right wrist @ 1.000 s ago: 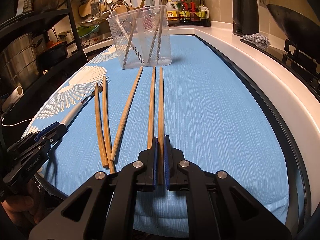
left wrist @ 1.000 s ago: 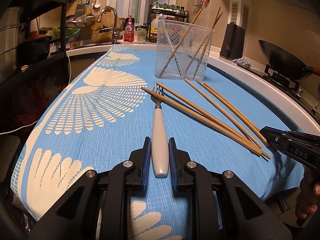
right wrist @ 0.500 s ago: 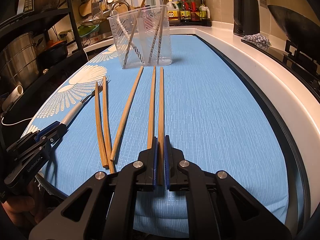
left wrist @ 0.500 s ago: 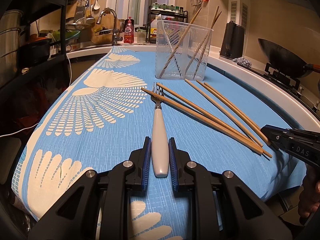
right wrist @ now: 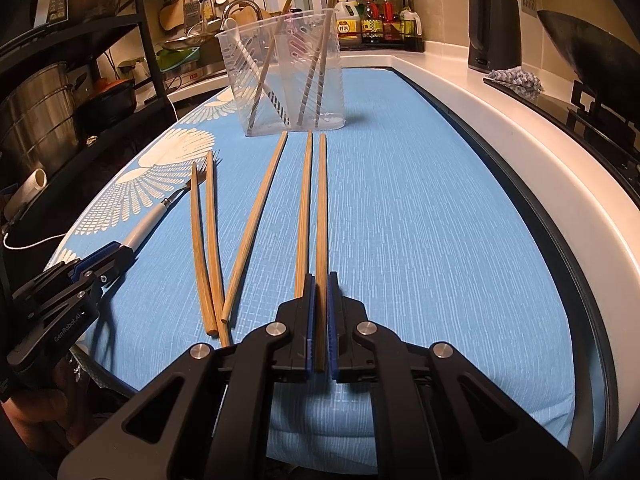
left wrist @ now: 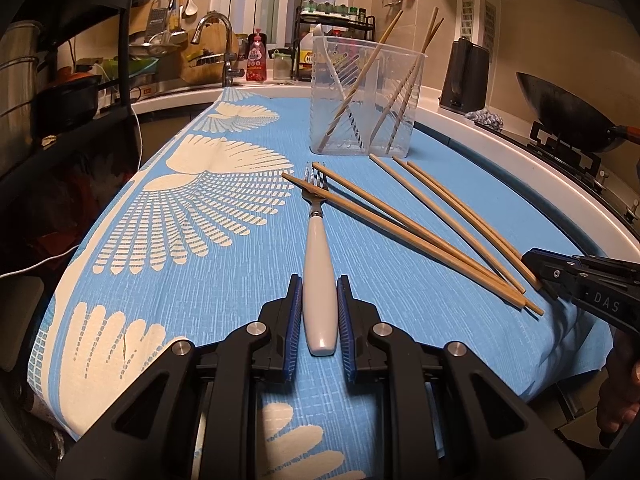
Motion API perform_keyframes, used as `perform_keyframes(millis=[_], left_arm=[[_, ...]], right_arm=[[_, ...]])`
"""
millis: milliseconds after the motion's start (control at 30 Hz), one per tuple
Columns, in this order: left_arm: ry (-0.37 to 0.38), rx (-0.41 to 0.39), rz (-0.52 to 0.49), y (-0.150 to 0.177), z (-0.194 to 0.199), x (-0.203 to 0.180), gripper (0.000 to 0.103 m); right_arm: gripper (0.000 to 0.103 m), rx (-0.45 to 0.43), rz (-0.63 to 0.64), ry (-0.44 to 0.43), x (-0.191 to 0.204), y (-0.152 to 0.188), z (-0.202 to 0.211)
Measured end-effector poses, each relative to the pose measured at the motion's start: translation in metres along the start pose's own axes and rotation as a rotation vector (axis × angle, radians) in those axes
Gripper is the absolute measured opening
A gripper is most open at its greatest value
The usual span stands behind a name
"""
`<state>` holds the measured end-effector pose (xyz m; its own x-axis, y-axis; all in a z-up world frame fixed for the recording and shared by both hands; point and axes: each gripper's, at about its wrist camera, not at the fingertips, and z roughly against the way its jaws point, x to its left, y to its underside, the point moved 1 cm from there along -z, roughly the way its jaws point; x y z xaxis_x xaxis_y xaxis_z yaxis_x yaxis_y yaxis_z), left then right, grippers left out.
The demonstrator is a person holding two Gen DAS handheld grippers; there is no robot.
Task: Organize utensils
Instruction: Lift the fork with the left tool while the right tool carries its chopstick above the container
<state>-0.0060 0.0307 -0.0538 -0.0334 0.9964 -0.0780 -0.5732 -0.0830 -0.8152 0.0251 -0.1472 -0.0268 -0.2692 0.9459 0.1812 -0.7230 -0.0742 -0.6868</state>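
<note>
A white-handled fork (left wrist: 319, 276) lies on the blue cloth, its tines under two chopsticks (left wrist: 400, 224). My left gripper (left wrist: 319, 304) is shut on the fork's handle; it also shows in the right wrist view (right wrist: 108, 256). Several wooden chopsticks lie side by side on the cloth. My right gripper (right wrist: 319, 300) is shut on the near end of the rightmost chopstick (right wrist: 321, 216), which still lies flat; the gripper shows in the left wrist view (left wrist: 560, 276). A clear plastic holder (left wrist: 364, 100) stands beyond, with a few chopsticks leaning inside; it also shows in the right wrist view (right wrist: 284, 76).
The blue cloth with white fan pattern (left wrist: 200, 208) covers the counter. A white counter rim (right wrist: 500, 152) runs along the right, with a wok (left wrist: 560, 116), stove and black kettle (left wrist: 466, 76) beyond. A sink and tap (left wrist: 216, 40) and shelves (right wrist: 60, 80) stand at left.
None of the utensils has moved. Both grippers stay shut on the fork and the chopstick, with only a slight camera shift.
</note>
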Motion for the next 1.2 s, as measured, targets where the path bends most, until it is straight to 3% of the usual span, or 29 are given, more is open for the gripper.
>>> perform_keyframes(millis=[200, 633, 933, 1200], left_arm=[[0.012, -0.062, -0.021, -0.03, 0.021, 0.005, 0.018], [0.033, -0.181, -0.032, -0.106, 0.045, 0.023, 0.018], [0.088, -0.147, 0.044, -0.145, 0.045, 0.036, 0.018], [0.115, -0.058, 0.083, -0.169, 0.04, 0.036, 0.018]], right_arm=[[0.006, -0.054, 0.053, 0.03, 0.006, -0.018, 0.024], [0.006, -0.237, 0.062, 0.012, 0.004, -0.084, 0.083], [0.006, -0.277, 0.049, -0.032, 0.008, -0.128, 0.097], [0.006, -0.235, 0.026, -0.054, 0.012, -0.155, 0.09]])
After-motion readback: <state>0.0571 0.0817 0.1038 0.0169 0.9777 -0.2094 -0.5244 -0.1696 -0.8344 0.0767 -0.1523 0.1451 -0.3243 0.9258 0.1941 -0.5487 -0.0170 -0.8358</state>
